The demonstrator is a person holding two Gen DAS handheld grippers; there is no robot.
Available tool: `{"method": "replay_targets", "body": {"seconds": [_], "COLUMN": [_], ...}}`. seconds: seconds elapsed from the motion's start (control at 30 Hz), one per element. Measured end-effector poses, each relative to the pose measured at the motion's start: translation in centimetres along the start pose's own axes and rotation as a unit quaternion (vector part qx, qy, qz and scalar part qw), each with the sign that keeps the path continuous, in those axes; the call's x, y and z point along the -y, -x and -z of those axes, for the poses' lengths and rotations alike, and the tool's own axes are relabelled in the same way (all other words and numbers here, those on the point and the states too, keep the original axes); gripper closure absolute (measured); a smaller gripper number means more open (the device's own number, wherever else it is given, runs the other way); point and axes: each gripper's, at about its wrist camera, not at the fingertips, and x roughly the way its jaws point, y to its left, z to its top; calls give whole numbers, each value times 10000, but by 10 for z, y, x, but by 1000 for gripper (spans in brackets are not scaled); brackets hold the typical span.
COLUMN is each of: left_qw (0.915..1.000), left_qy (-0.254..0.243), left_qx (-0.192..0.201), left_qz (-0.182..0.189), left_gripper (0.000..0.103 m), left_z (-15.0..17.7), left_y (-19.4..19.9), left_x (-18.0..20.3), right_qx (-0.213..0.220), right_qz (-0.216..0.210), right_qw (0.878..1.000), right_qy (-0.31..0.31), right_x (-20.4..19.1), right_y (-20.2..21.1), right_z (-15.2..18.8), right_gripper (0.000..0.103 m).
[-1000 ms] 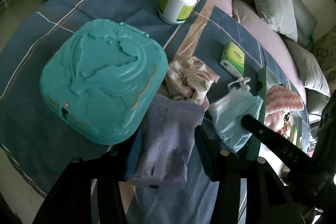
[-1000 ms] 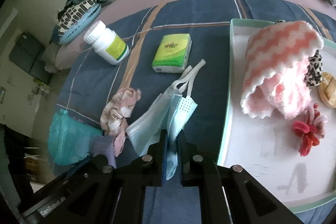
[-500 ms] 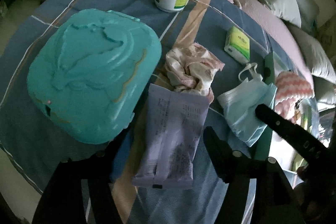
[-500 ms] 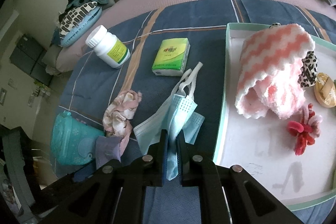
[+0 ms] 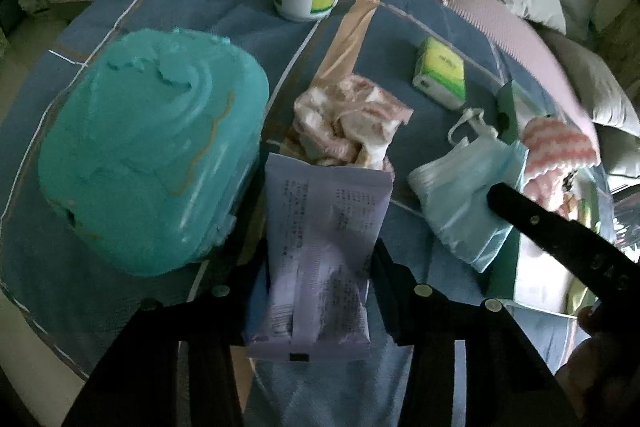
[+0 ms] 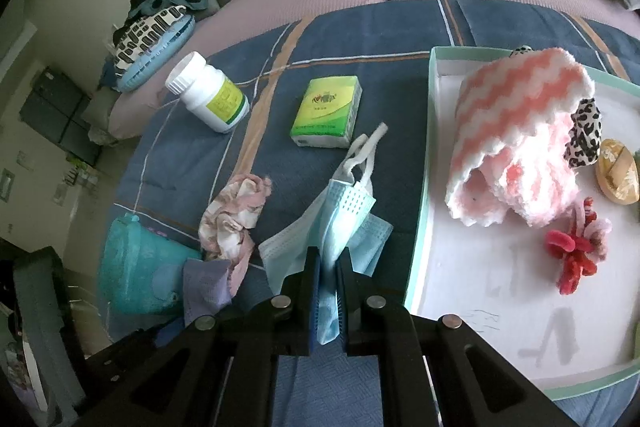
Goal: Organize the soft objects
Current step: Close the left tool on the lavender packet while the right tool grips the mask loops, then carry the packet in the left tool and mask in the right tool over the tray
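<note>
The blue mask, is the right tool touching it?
Touching. The right wrist view shows the right tool shut on the blue mask, fabric pinched between its fingers.

Both grippers are chunky matte black: left gripper (image 5: 316, 279) and right gripper (image 6: 328, 279) have round silver screws and blue-lined finger pads.

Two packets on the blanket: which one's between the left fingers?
The lavender packet, lying between the closing left fingers next to the teal box. The green tissue pack lies apart, further off, near the tray.
</note>
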Motion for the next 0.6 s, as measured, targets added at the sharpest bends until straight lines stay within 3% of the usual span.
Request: {"method": "replay_targets", "body": {"seconds": [0.37,0.6], "left_qw": [9985,9950], "left_qy": [-109,-179], "left_qx": [498,880], "left_qz": [205,435], "left_gripper": [54,54], "left_z": [-1,-5], "left_y": [29,50], "left_x": [6,11], "right_qx": [299,709], "right_qz": [-111,-311], "right_qw": [9995,9970], "right_qy": [-63,-14], "right_x": [3,0], "right_y": [20,48], "right_z": [-4,-7], "right_gripper": [95,95]}}
